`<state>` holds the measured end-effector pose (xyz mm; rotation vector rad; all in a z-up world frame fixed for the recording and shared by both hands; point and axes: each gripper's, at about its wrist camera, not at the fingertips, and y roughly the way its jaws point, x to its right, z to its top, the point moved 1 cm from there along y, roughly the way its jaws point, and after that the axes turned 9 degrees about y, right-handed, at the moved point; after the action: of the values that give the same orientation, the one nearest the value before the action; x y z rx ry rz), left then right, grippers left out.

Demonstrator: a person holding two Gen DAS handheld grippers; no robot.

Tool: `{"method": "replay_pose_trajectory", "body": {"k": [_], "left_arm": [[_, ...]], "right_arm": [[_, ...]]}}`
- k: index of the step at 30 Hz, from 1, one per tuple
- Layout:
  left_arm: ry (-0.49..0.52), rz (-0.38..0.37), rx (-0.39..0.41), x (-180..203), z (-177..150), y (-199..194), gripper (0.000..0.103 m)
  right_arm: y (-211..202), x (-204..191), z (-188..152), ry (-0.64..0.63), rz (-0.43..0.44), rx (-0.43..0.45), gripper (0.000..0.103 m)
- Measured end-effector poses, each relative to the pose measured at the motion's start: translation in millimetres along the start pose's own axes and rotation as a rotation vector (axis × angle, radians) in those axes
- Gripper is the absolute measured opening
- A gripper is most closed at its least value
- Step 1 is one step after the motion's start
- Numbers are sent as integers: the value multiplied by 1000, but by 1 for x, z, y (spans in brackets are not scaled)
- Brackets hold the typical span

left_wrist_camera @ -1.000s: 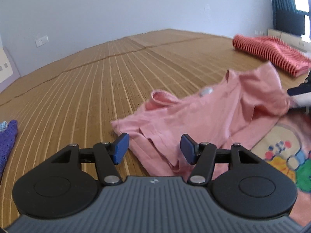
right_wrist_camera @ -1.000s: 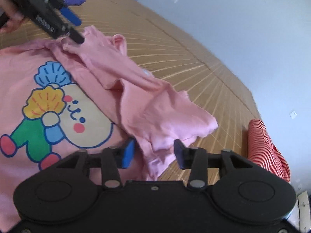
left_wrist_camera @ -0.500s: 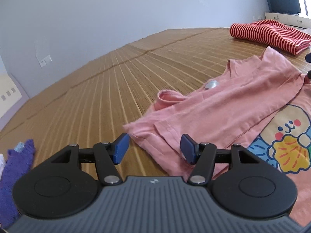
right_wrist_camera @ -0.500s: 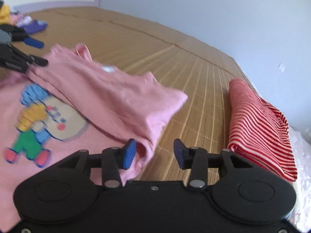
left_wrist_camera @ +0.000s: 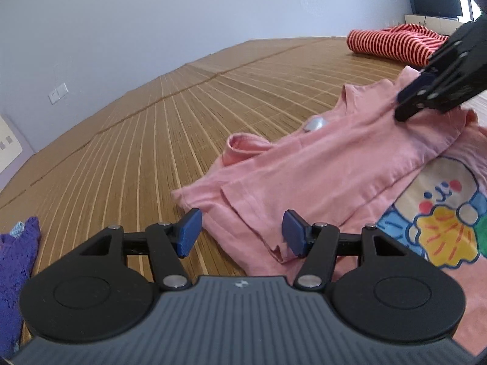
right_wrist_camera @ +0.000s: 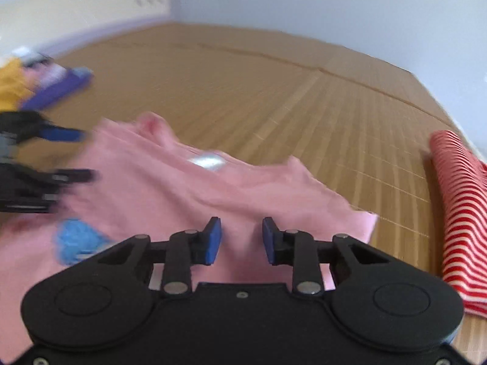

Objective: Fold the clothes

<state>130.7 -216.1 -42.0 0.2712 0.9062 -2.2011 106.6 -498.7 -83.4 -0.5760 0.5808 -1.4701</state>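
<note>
Pink shirt (left_wrist_camera: 328,164): lies on a woven bamboo mat (left_wrist_camera: 182,115), one side folded over across its front; a cartoon print (left_wrist_camera: 438,213) shows beside the fold and a small silver label (left_wrist_camera: 315,124) sits near the neckline.
Left gripper (left_wrist_camera: 242,234): low over the near corner of the shirt, blue-padded fingers (left_wrist_camera: 189,231) spread wide, nothing between them.
Right gripper (right_wrist_camera: 241,240): over the shirt's far end, fingers apart with a clear gap, pink cloth visible below; whether it touches the cloth is unclear. The right wrist view is motion-blurred.
Striped garment (left_wrist_camera: 392,44): red and white, folded, on the mat well apart from the shirt.
Purple garment (left_wrist_camera: 15,267): at the left edge of the mat.
</note>
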Motion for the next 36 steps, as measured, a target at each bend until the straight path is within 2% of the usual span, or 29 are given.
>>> {"method": "replay_pose_trajectory", "body": {"k": [2,8,10,12,16,18,20,23,28,30,32,34,36], "left_arm": [[10,0,-1,1,-1,0,65],[15,-3,-7,-1,-2,-1,65],[13,-1,-9,-2,0,-3,65],[8,-5,1,-2,1,-6,65],[18,-21,19,1,2,-10,65],[41,-21,10,4,0,-8,65],[63,-21,0,7,-2,-6,65],[57,-24,-17,1,-3,-8,65],[56,-26,-52,-15,-13,-12,66],[41,-21,-72,-24,-17,-16,66],[35,22,-103,-33,-21,-24,66],[32,63,-122,-41,-26,-34,66],[4,69,-122,-50,-31,-48,66]], "right_arm": [[15,4,1,-2,-47,-9,29],[7,32,3,60,-134,80,28],[3,41,3,80,-157,109,31],[-11,41,-2,93,-102,121,32],[-30,16,-14,62,113,92,33],[-28,1,-20,34,147,62,33],[-19,-6,-25,7,141,35,33],[-11,-1,-34,-4,78,1,33],[-24,18,-46,27,83,-27,34],[-35,19,-51,22,53,-24,39],[-50,19,-59,19,18,0,48],[-68,20,-67,23,-6,27,49],[-84,22,-71,57,10,55,51]]}}
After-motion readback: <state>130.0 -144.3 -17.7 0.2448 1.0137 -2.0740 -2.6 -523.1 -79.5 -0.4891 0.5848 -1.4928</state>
